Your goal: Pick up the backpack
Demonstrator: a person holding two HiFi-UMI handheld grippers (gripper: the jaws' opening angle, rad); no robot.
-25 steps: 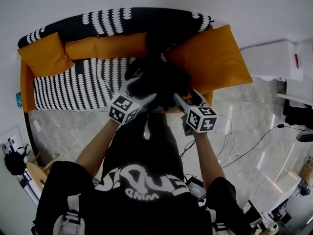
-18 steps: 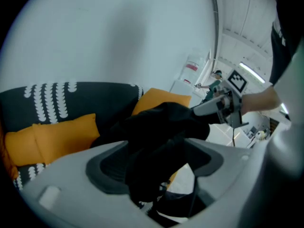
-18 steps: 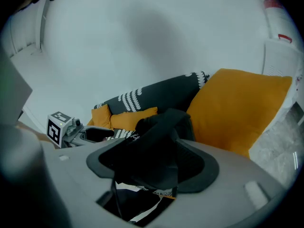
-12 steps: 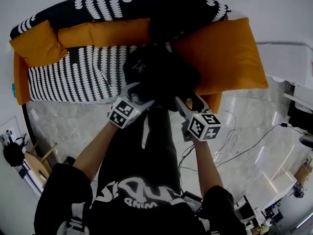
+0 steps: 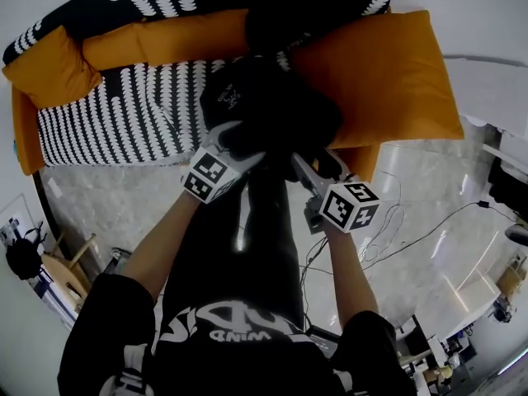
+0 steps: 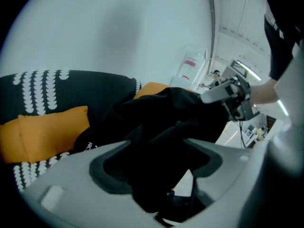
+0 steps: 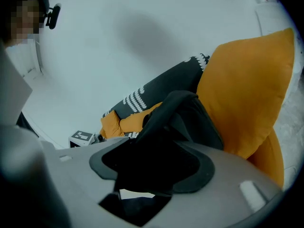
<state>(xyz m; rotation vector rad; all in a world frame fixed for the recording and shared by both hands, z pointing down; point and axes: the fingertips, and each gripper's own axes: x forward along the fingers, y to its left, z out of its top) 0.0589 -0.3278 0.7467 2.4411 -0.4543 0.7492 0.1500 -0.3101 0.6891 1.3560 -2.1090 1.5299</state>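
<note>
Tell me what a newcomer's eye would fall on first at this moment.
The black backpack sits slumped on the black-and-white patterned sofa, beside a big orange cushion at the right of the head view. The left gripper and right gripper reach into it from below, each with black fabric between its jaws. The right gripper's jaws have just been closing.

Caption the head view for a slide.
Left gripper and right gripper, its jaws just closing with fabric between them, at the black backpack on a striped sofa with orange cushions.
</note>
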